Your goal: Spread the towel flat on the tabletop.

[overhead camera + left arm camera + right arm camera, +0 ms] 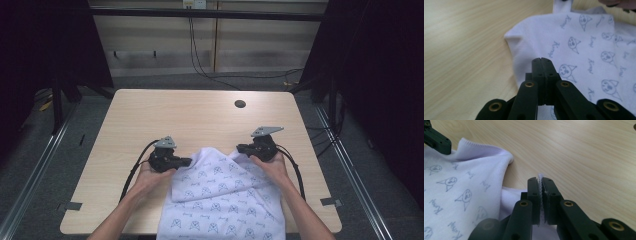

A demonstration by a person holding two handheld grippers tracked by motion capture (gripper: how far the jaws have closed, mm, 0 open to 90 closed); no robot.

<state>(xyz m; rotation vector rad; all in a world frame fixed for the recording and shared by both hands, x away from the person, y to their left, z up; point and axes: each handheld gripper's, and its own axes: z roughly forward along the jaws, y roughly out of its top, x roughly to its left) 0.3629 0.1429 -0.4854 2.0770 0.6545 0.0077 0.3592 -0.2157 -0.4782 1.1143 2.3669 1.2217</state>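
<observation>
A white cloth (220,200) printed with small grey faces lies at the table's front middle and hangs over the front edge. My left gripper (189,161) is at the cloth's upper left edge. In the left gripper view it (541,60) is shut, its tips pressed together just over the cloth (579,45), and I see no fabric between them. My right gripper (240,148) is at the cloth's upper right corner. In the right gripper view it (539,180) is shut on a white hem of the cloth (461,185), which shows between the pads.
The pale wooden table (150,115) has a round dark hole (240,104) at the back right. Grey tape marks sit near the front corners (74,205) (331,202). Cables (225,75) run over the floor behind, and dark curtains stand at both sides.
</observation>
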